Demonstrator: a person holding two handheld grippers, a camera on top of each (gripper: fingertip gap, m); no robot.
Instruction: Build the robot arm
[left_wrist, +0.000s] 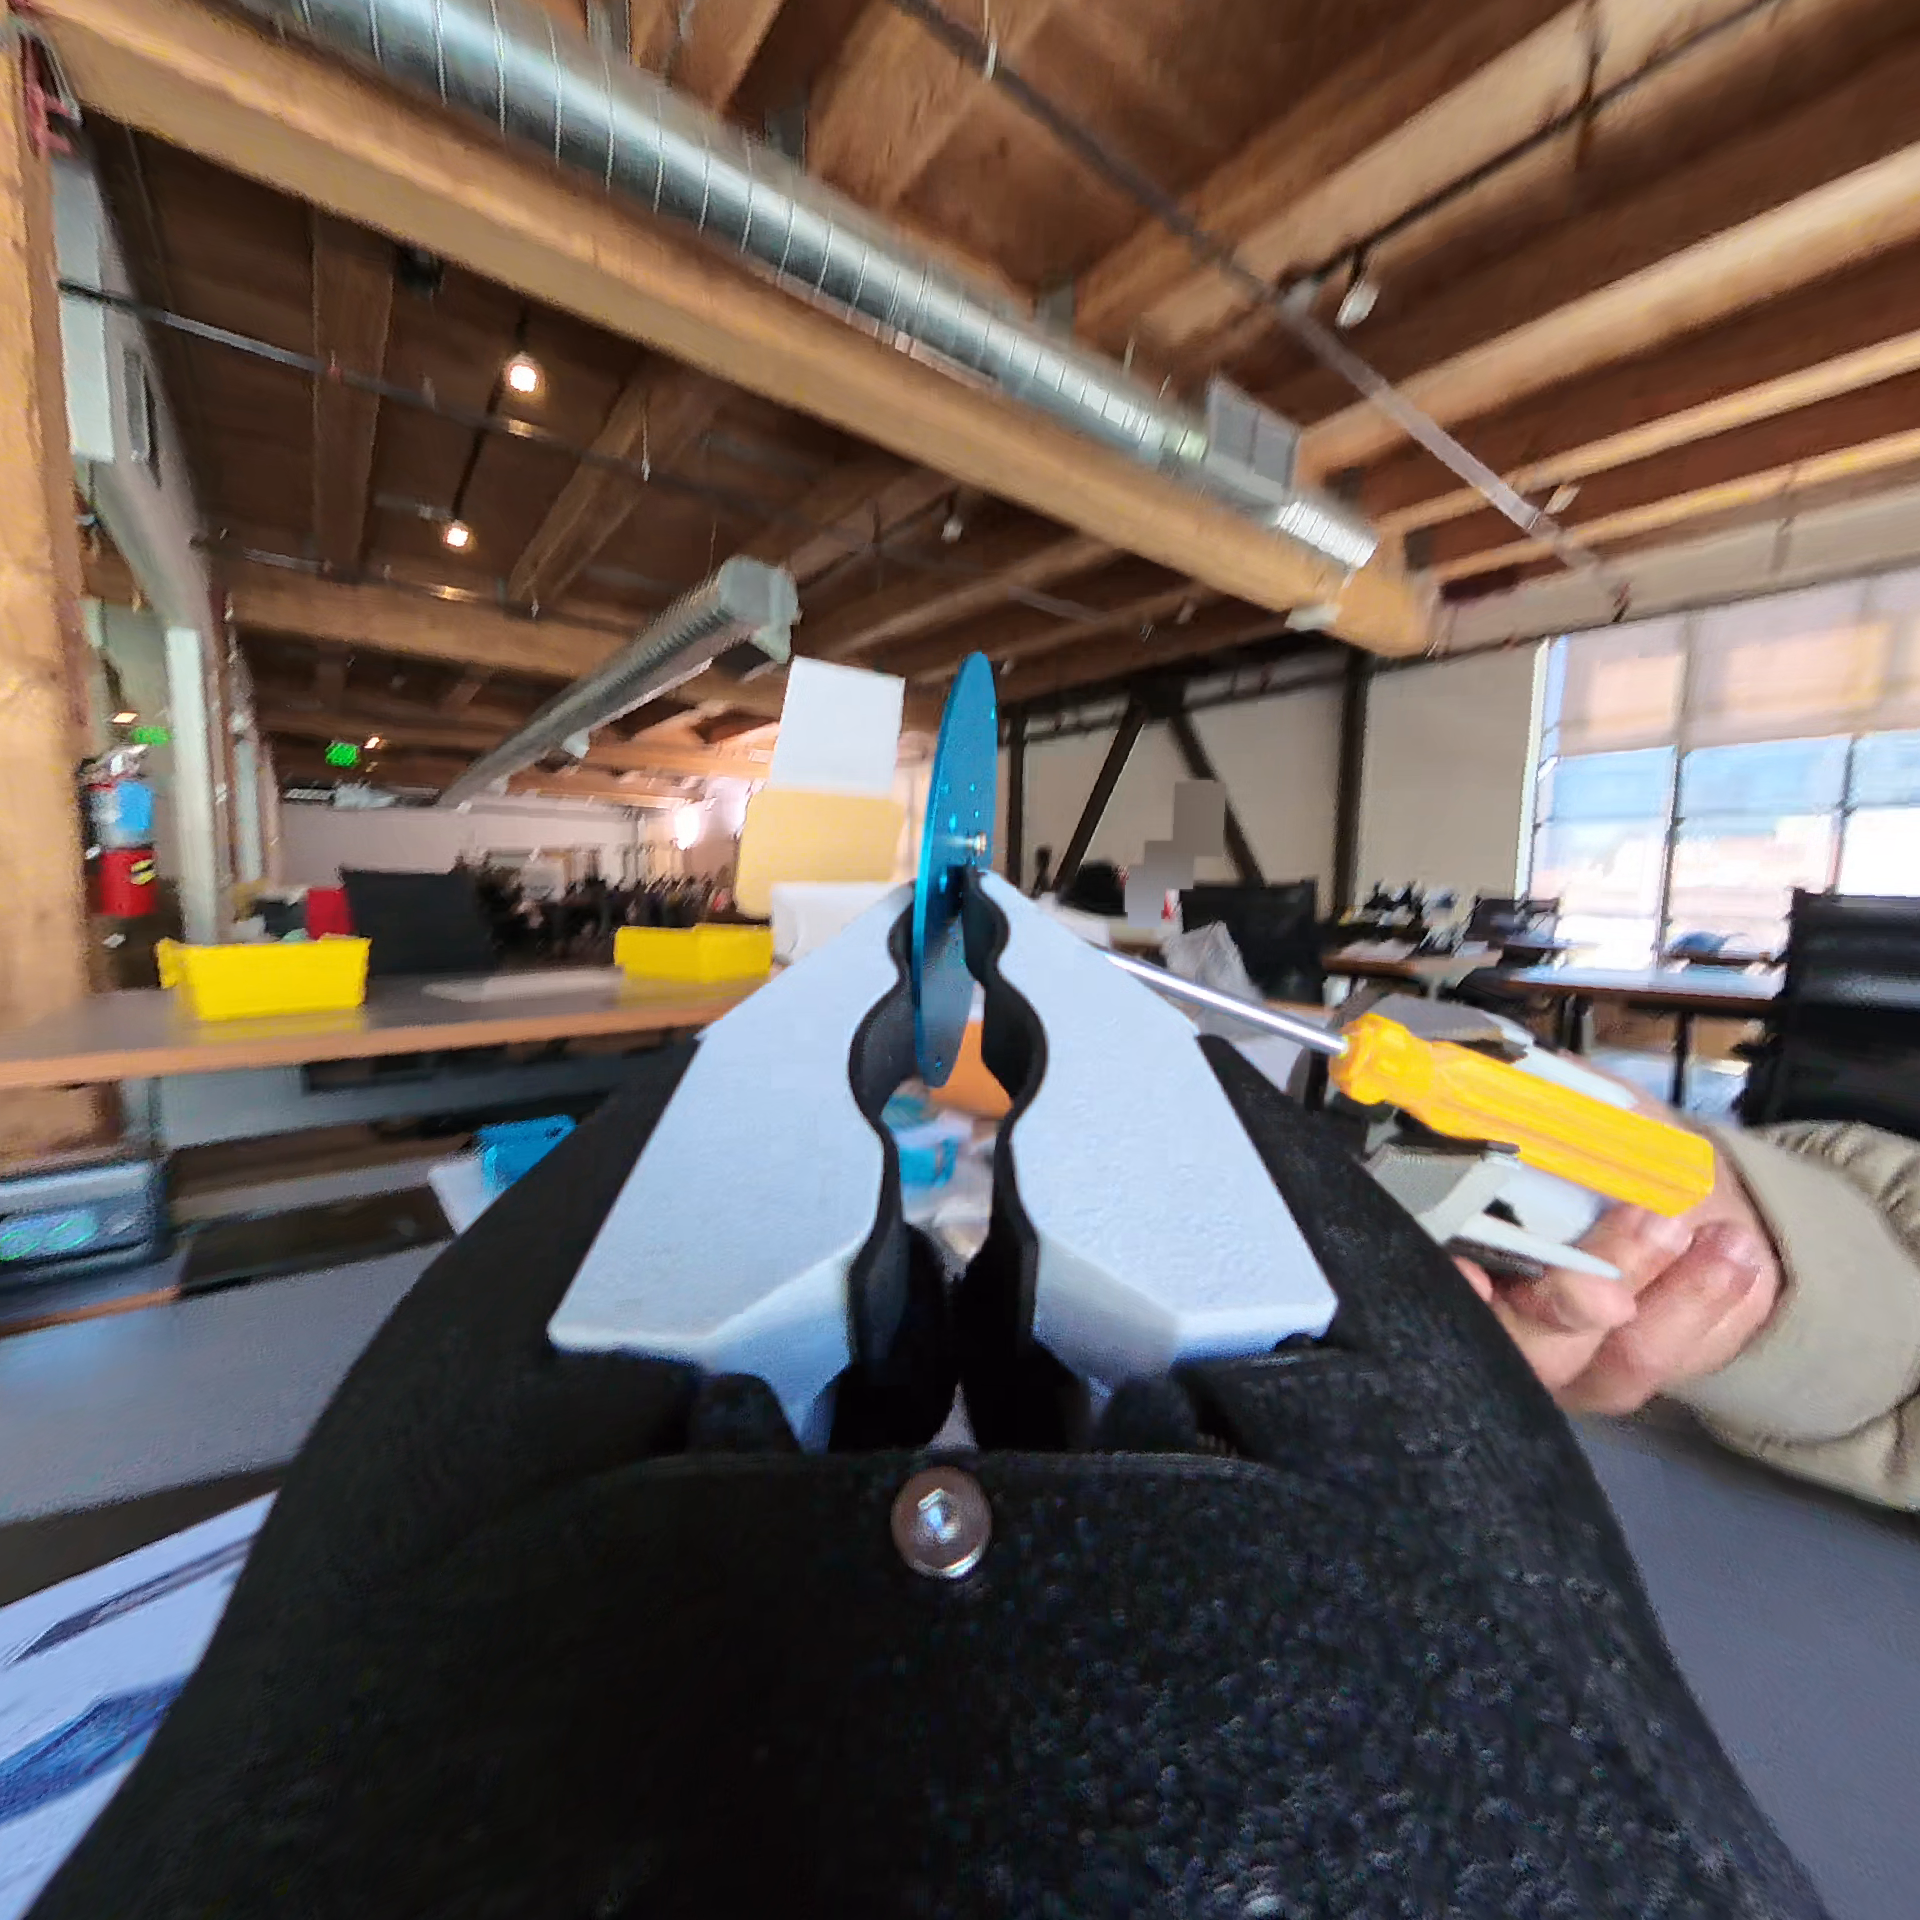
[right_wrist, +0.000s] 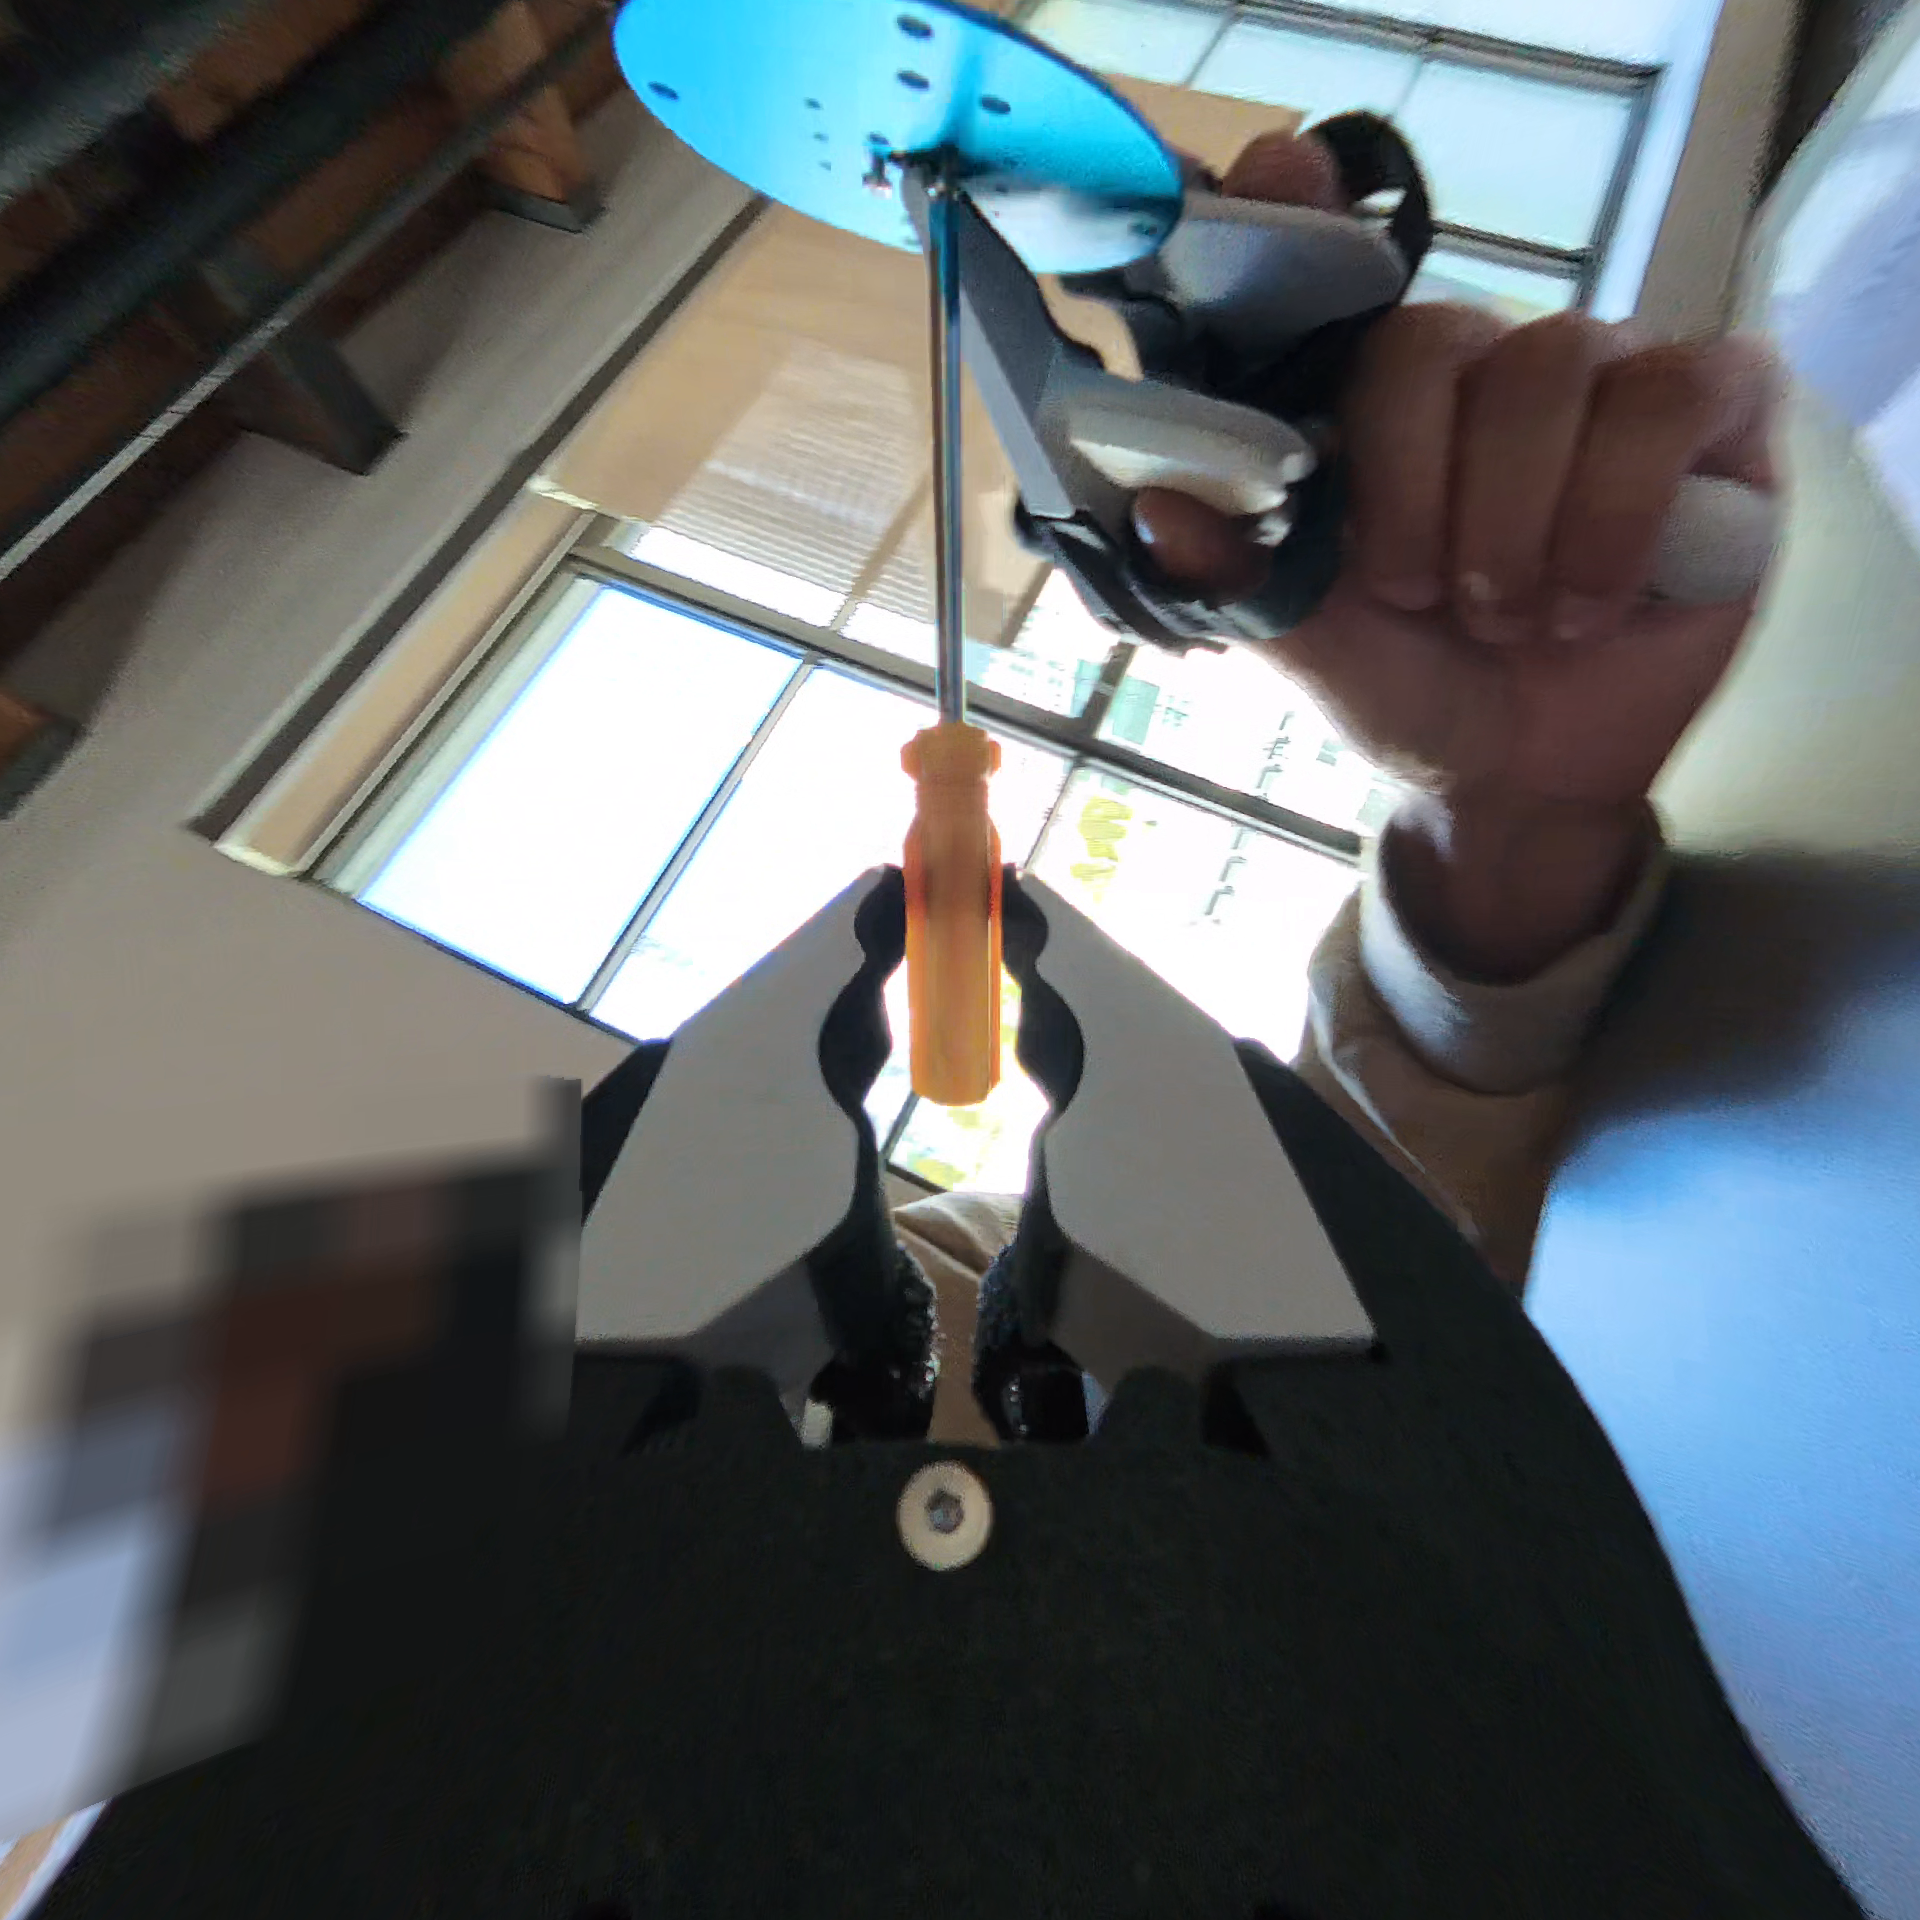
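My left gripper (left_wrist: 951, 894) is shut on a blue round metal disc (left_wrist: 958, 790) with several small holes, held edge-on and raised in the air. My right gripper (right_wrist: 948, 883) is shut on the orange handle of a screwdriver (right_wrist: 948, 935). Its steel shaft reaches up to a small screw near the middle of the disc (right_wrist: 790, 94). In the left wrist view the screwdriver (left_wrist: 1507, 1122) comes in from the right, its tip at the disc, with the right gripper and a hand (left_wrist: 1652, 1299) behind it. In the right wrist view the left gripper (right_wrist: 1039, 343) and a hand (right_wrist: 1538, 561) hold the disc.
A long wooden table (left_wrist: 312, 1023) with yellow bins (left_wrist: 265, 971) stands behind. Blue parts (left_wrist: 520, 1143) and clutter lie on the near grey table (left_wrist: 156, 1382). Printed paper (left_wrist: 94, 1683) lies at the lower left. Black chairs (left_wrist: 1849, 1018) and desks stand at the right by windows.
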